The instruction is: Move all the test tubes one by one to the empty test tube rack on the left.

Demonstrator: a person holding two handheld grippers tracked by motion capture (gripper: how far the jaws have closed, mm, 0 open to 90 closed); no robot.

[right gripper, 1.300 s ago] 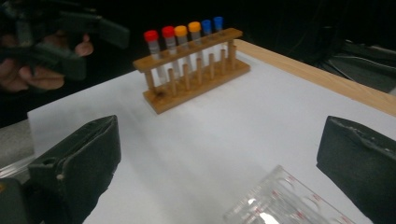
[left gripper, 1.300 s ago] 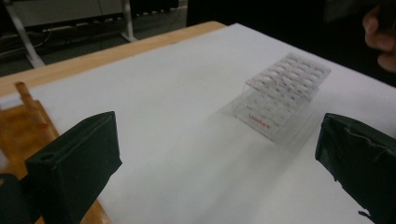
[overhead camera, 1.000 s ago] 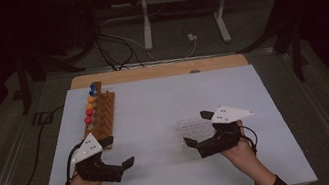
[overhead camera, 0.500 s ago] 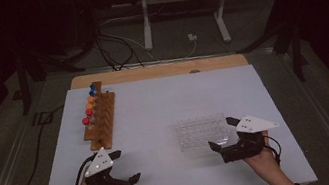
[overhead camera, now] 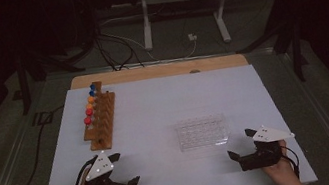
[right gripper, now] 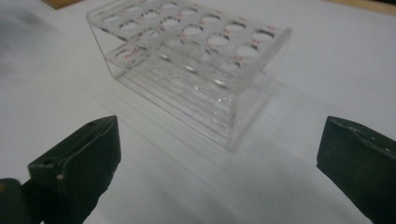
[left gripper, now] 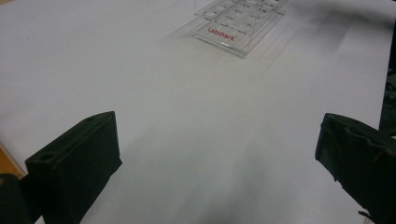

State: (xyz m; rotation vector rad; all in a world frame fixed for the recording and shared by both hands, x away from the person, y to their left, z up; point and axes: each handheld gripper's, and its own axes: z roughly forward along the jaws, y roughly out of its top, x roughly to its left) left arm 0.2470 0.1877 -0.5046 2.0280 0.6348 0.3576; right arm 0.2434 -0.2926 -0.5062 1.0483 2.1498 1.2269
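Note:
A clear plastic tube rack [overhead camera: 203, 132] with empty holes stands on the white table [overhead camera: 169, 102], right of centre. It fills the upper part of the right gripper view [right gripper: 191, 60] and sits far off in the left gripper view [left gripper: 240, 21]. A wooden rack [overhead camera: 101, 121] holding several tubes with red, orange and blue caps stands at the left. My left gripper [overhead camera: 126, 170] rests open near the front left edge, nothing between its jaws. My right gripper [overhead camera: 240, 144] is open at the front right, just short of the clear rack.
A bare wooden strip [overhead camera: 159, 70] runs along the table's far edge. Beyond it stand a metal stand's legs [overhead camera: 180, 14] and cables on a dark floor. A cable [overhead camera: 36, 154] hangs off the left side.
Both hands have drawn back toward the front edge of the table. The right gripper has come away from the clear rack, which stays where it was.

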